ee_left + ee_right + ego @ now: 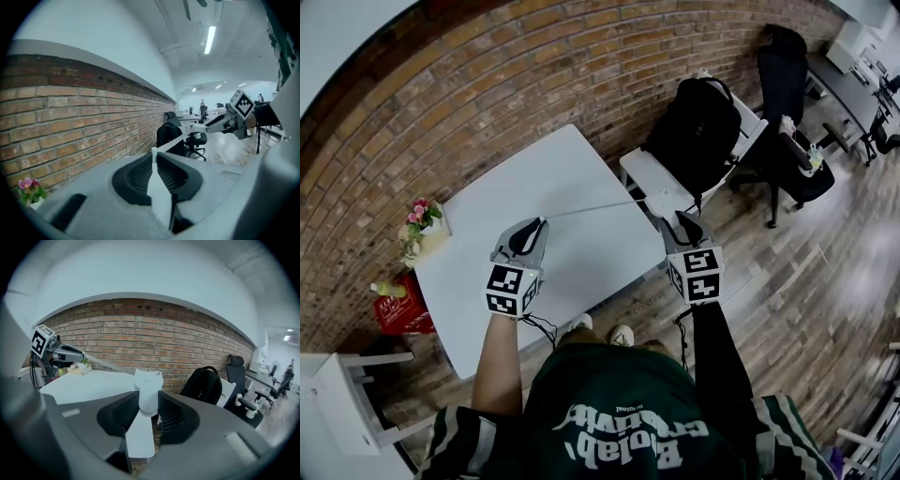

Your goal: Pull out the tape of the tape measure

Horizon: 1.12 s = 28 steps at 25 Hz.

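The white tape measure case (148, 389) is clamped between the jaws of my right gripper (149, 405), which hangs just off the white table's right edge (652, 253) in the head view. Its thin pale tape (598, 208) runs taut over the table to my left gripper (540, 225). In the left gripper view, that gripper (154, 161) is shut on the tape's end hook, and the tape (172, 142) leads away toward the right gripper (226, 123). The right gripper view shows the left gripper (62, 352) at far left, with the tape (104, 363) reaching to it.
A flower pot (422, 225) stands at the table's left corner. A red box with a bottle (398, 305) sits on the floor beside it. A black backpack (698, 131) rests on a white chair, with a black office chair (787, 84) behind it. A brick wall runs along the back.
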{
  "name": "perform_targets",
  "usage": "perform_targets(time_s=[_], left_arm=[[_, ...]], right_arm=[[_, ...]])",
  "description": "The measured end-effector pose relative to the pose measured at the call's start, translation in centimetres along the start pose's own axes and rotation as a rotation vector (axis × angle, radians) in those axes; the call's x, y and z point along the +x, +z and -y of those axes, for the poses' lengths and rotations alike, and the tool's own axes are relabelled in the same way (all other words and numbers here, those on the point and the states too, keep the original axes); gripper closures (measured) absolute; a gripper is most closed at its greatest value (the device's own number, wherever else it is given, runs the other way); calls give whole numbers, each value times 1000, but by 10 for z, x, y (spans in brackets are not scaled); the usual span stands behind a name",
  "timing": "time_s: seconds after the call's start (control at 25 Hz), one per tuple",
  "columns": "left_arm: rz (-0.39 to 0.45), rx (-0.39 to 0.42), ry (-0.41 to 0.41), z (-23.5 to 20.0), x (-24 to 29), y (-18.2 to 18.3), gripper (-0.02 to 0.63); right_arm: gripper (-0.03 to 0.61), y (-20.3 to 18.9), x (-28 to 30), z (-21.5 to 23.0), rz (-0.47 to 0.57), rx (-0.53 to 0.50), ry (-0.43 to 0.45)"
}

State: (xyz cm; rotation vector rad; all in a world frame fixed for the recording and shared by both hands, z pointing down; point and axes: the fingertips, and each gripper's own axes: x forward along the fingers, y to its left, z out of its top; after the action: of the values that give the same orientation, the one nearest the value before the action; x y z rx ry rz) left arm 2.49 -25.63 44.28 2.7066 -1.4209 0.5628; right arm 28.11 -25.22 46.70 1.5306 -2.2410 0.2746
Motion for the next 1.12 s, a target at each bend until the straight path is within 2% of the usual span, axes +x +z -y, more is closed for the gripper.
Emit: perform_targets(time_s=[0.12,0.24,0.36,0.48,0.72,0.96,1.12], left_arm=[[-22,-38,74,-28,-12,-13,574],[-31,-39,117,-44,-20,-17,574],[-16,-19,109,-44,-21,-12,574],[2,1,86,-38,-15,-10,574],[5,-34,111,-60,-15,-23,574],[-66,-101,115,-90,-6,-68,574],[-114,-120,118,-107,3,-108,574]], right_arm=[[439,-3,3,9,-10,14,-18],[439,-3,9,11,-15,15,-24],[439,-1,15,8,-18,15,-12],[439,5,24,-14,-18,-13,33],[438,5,45,-25,-37,3,37],[437,-6,88,-52,-117,-14,57],[437,-33,124,-75,-204,-1,67]])
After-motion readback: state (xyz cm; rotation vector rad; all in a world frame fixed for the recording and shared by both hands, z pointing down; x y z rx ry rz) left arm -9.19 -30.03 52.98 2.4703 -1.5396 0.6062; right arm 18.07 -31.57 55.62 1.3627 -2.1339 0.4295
